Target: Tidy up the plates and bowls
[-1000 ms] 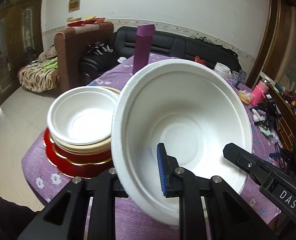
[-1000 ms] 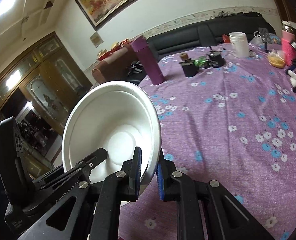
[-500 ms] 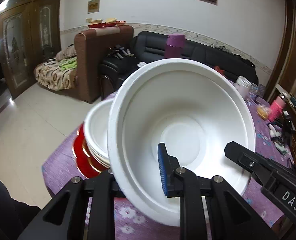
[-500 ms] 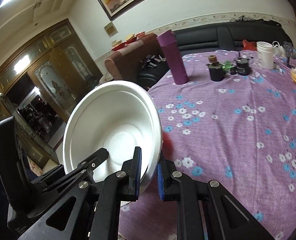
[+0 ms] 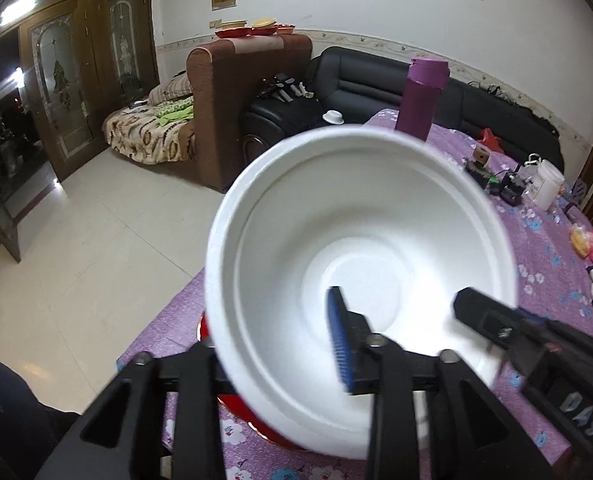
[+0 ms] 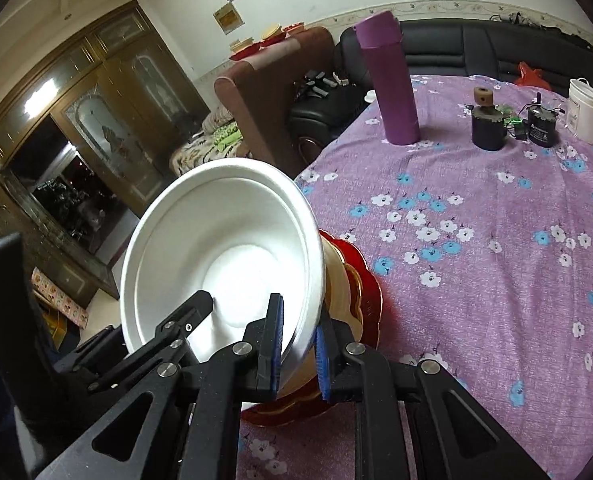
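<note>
A large white bowl (image 5: pixel 360 240) fills the left wrist view, tilted toward the camera. My left gripper (image 5: pixel 280 360) is shut on its near rim. My right gripper (image 6: pixel 298 352) is shut on the same white bowl (image 6: pixel 220 252) at the opposite rim; it shows as a black finger in the left wrist view (image 5: pixel 492 316). The bowl hangs just above a stack with a red gold-trimmed plate (image 6: pixel 370 300) and a cream bowl (image 6: pixel 336 276), mostly hidden behind it. The red plate's edge shows under the bowl in the left wrist view (image 5: pixel 248 408).
The table has a purple flowered cloth (image 6: pixel 476 240). A tall purple flask (image 6: pixel 388 80), dark jars (image 6: pixel 486 124) and a white tub (image 6: pixel 584 110) stand at the far side. The table edge (image 5: pixel 164 316) is at the left, with tiled floor and sofas beyond.
Both grippers have carried the white bowl left and over the stack, which is now hidden behind the bowl. Both grips stay shut.
</note>
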{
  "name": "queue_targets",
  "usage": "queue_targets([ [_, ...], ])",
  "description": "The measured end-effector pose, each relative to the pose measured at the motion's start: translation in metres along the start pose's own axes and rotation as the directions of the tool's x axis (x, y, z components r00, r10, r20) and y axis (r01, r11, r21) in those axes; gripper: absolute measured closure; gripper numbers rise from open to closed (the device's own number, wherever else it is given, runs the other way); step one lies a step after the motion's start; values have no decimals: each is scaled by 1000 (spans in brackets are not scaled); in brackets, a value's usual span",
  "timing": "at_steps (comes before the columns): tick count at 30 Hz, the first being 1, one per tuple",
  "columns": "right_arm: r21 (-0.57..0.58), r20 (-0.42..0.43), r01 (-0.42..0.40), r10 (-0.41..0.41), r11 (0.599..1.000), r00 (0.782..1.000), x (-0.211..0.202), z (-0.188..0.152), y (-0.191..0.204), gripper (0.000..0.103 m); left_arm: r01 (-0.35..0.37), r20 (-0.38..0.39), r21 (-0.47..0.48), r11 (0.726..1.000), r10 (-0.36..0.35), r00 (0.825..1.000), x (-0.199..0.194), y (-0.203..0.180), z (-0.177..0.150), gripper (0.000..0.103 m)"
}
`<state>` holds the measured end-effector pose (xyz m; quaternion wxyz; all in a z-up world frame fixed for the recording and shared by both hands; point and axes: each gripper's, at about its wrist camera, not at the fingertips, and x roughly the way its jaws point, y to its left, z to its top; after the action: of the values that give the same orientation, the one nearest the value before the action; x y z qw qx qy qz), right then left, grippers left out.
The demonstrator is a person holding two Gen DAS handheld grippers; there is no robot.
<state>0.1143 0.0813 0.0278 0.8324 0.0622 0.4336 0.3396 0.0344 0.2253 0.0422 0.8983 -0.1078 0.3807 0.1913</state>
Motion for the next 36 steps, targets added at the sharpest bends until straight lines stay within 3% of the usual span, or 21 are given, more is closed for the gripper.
queue_targets([
  [1,-8,4,7,-7,1000,1000,2,-1,1,85,3,9,0,1000,-3,1000,-1,-1,0,47],
  [5,-40,46,58,-57,997,997,5,-2,4,82,-47,65,-16,999,48,997,-10,4,1,35],
  [7,-38,82,63,-60,997,995,2,-1,1,57,-55,85,-50,997,59,995,-15,10,-1,31],
  [9,-6,103,59,-58,998,993,-1,-1,-5,41,-49,97,-81,995,57,994,-18,17,-3,23],
  [13,58,142,20,-28,998,989,-13,-5,-17,36,-84,159,-95,992,98,982,-33,19,-12,22],
  [16,82,180,15,-30,997,983,-30,-12,-22,28,-123,255,-102,987,145,956,-55,11,-20,17],
  [18,96,213,28,-48,995,976,-45,-22,-27,23,-149,335,-117,982,180,925,-77,3,-32,3],
  [19,100,223,36,-58,994,973,-50,-26,-29,21,-157,391,-122,980,193,900,-91,-2,-40,0],
  [21,116,239,56,-83,992,968,-61,-38,-36,20,-155,460,-115,981,191,867,-106,-11,-52,0],
  [23,129,241,69,-99,989,966,-69,-48,-42,19,-175,487,-90,981,196,851,-114,-25,-63,0],
  [25,143,233,99,-131,985,964,-75,-62,-49,18,-193,456,-29,981,185,871,-112,-40,-67,0],
  [26,147,232,106,-138,983,963,-78,-65,-52,18,-172,417,21,985,147,897,-108,-50,-70,0],
  [29,171,226,167,-203,971,953,-87,-83,-60,17,-121,349,47,992,97,932,-104,-61,-75,0],
  [36,158,222,249,-280,955,934,-100,-104,-66,15,-100,281,50,994,82,956,-105,-73,-80,0],
])
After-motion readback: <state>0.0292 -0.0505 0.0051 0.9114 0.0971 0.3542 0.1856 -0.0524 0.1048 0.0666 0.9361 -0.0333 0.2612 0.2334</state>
